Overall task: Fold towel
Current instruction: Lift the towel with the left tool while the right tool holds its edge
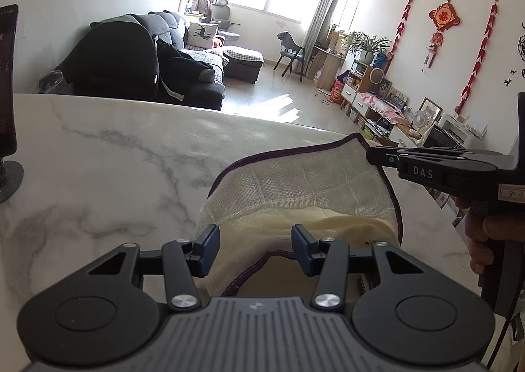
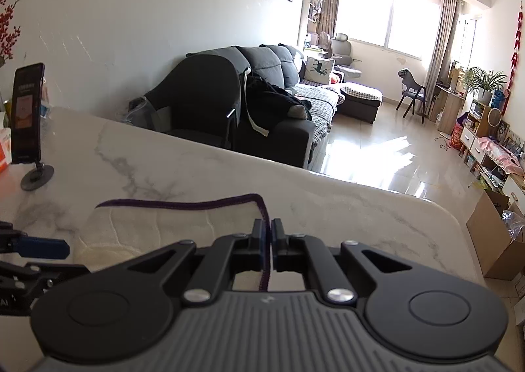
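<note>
Nearest us, our left gripper (image 1: 255,249) hangs with its jaws spread over the towel's near side, gripping nothing. Taking the marble table (image 1: 98,158) as our landmark: one cream towel (image 1: 295,188) with purple edging lies partly doubled near its right end, one phone stand (image 2: 28,116) sits at its far left. Our right gripper (image 2: 270,240) is pressed together on the towel's purple hem, lifting that corner. We count two grippers, one towel. We judge the risk is the thin hem slipping from that narrow pinch, or the lifted layer dragging crooked and bunching the fold.
</note>
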The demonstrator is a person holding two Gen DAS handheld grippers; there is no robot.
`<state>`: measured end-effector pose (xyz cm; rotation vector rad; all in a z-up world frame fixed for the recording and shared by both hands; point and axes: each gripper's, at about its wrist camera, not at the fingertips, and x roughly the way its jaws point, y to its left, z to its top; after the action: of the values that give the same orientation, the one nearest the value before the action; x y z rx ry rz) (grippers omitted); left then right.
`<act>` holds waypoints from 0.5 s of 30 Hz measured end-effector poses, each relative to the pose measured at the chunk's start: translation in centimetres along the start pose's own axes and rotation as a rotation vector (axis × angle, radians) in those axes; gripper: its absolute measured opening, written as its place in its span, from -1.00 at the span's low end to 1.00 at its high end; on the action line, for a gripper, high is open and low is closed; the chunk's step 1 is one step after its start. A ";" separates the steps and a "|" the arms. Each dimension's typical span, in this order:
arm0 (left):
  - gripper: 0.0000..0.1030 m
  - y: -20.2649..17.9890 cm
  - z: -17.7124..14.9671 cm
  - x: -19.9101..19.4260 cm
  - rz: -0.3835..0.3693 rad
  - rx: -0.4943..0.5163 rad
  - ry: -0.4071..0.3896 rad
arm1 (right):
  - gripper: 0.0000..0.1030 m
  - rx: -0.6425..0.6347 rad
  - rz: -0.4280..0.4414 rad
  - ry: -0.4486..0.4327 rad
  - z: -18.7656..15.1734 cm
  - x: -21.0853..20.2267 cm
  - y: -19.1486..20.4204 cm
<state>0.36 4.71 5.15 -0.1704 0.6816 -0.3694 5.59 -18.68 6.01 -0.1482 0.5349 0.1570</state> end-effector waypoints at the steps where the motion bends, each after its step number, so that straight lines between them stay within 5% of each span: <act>1: -0.04 -0.1 -0.2 -0.1 -0.014 -0.010 0.013 | -0.92 0.000 0.000 0.001 0.0 0.1 0.0; 10: -0.05 -1.3 -1.6 0.3 -0.131 -0.088 0.107 | -0.92 -0.001 0.000 0.009 0.0 0.5 -0.2; 15: -0.05 -1.0 -1.7 2.3 -0.137 -0.180 0.144 | -0.92 -0.002 0.000 0.014 0.0 0.8 -0.3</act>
<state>0.63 2.87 2.84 -0.3660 0.8485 -0.4549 6.29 -18.86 5.63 -0.1515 0.5484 0.1562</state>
